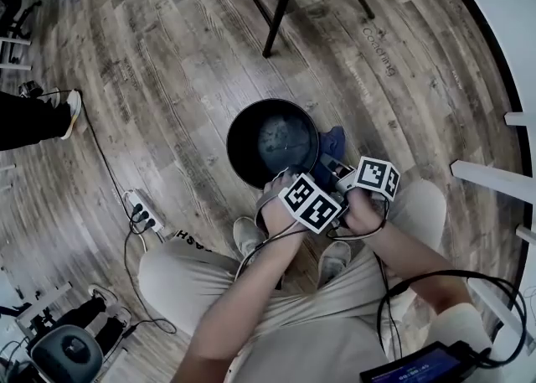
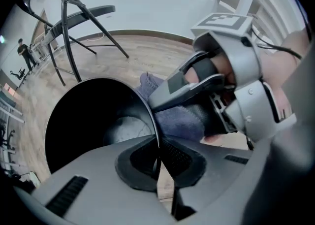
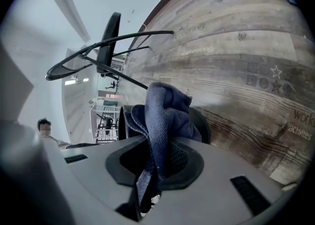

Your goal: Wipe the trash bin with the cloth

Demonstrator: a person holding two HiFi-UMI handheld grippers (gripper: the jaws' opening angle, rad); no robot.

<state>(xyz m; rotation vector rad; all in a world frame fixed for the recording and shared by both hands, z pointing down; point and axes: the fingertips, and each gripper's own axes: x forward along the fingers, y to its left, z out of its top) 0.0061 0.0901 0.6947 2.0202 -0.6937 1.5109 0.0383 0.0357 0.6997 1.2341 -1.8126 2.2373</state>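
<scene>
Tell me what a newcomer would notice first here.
The black trash bin stands on the wood floor in front of the person's shoes, its rim pinched by the left gripper. Beside the bin, the right gripper clamps a bunched blue cloth.

Beige trousers (image 1: 188, 282), grey left hand-held gripper (image 2: 158, 162)
</scene>
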